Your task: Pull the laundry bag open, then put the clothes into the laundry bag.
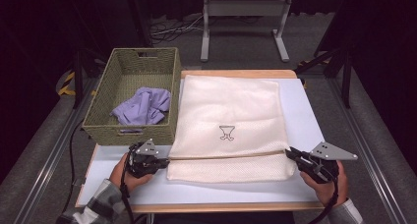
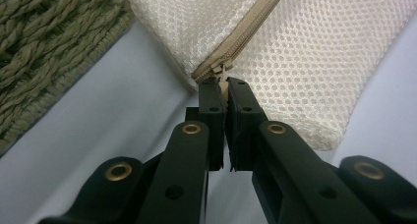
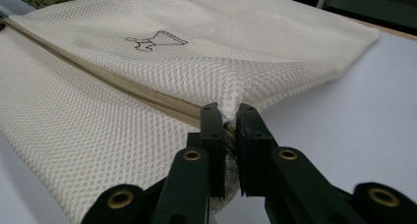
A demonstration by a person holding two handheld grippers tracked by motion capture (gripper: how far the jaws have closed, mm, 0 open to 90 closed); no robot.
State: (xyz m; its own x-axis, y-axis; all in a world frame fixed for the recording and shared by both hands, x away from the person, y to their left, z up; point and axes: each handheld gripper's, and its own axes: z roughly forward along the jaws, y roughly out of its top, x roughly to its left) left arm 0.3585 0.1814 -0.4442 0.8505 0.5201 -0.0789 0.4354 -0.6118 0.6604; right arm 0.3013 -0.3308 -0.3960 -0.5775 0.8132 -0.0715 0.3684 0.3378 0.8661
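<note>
A cream mesh laundry bag [image 1: 228,111] lies flat on the white table, with a beige zipper [image 1: 226,156] running across its near part. My left gripper [image 1: 166,160] is at the bag's left end, shut on the zipper pull [image 2: 225,81]. In the left gripper view the bag [image 2: 314,52] spreads beyond the jaws and the zipper [image 2: 246,32] runs away from them. My right gripper [image 1: 289,154] is at the bag's right end, shut on the mesh there. The right gripper view shows my right gripper [image 3: 228,123] pinching the bag [image 3: 147,76] where the zipper [image 3: 123,89] ends.
A woven green basket [image 1: 101,113] stands at the table's left, touching the bag's side, with a crumpled lilac cloth [image 1: 143,106] inside. The basket's wall [image 2: 44,47] is close to my left gripper. A metal stand [image 1: 243,17] is on the floor beyond the table.
</note>
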